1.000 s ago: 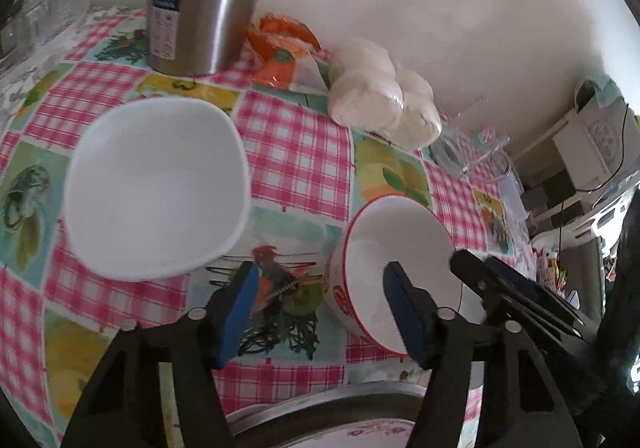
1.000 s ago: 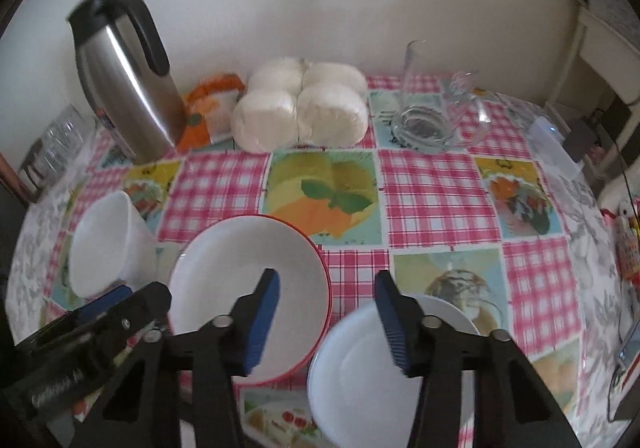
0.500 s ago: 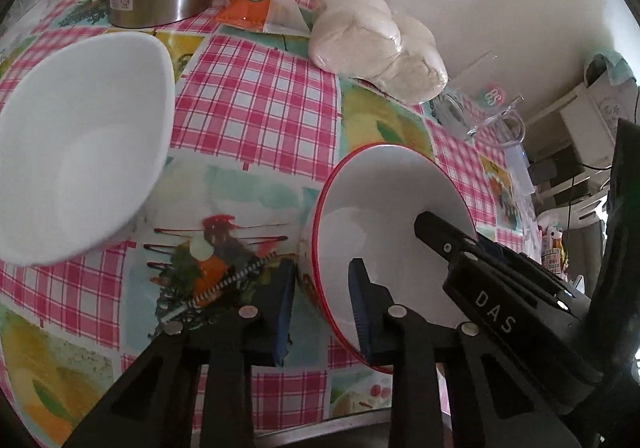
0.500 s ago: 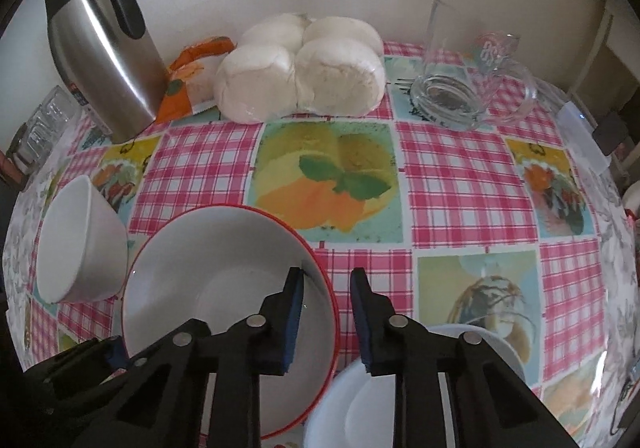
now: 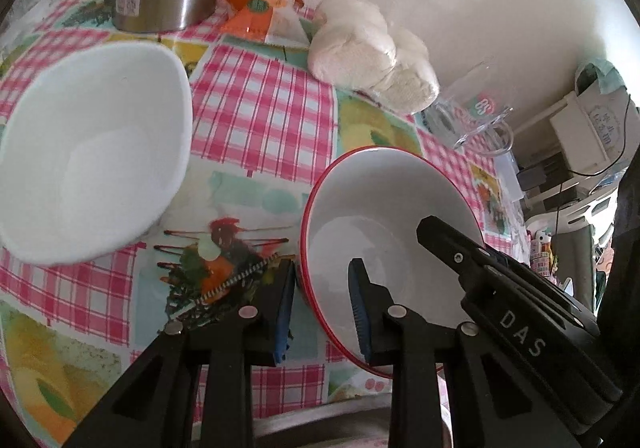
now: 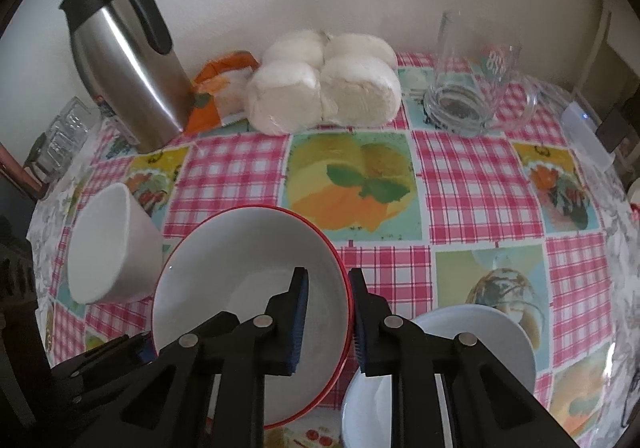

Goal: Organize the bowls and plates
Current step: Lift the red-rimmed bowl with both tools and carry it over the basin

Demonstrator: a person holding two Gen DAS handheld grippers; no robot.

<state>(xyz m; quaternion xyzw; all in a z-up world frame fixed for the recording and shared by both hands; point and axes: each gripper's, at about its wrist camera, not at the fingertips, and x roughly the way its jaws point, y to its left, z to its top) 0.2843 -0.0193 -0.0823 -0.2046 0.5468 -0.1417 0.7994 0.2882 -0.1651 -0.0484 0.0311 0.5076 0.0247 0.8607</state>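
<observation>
Two bowls and one plate are sitting on the counter. The left gripper and right gripper, jaws just closing, are pinching opposite rims of the red-rimmed bowl; the white bowl is lying left of them.

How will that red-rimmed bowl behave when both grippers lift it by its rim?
The red-rimmed bowl looks glazed, so probably rigid but slippery and breakable. Left gripper and right gripper pinch opposite rim walls, which likely stops it tipping.
</observation>
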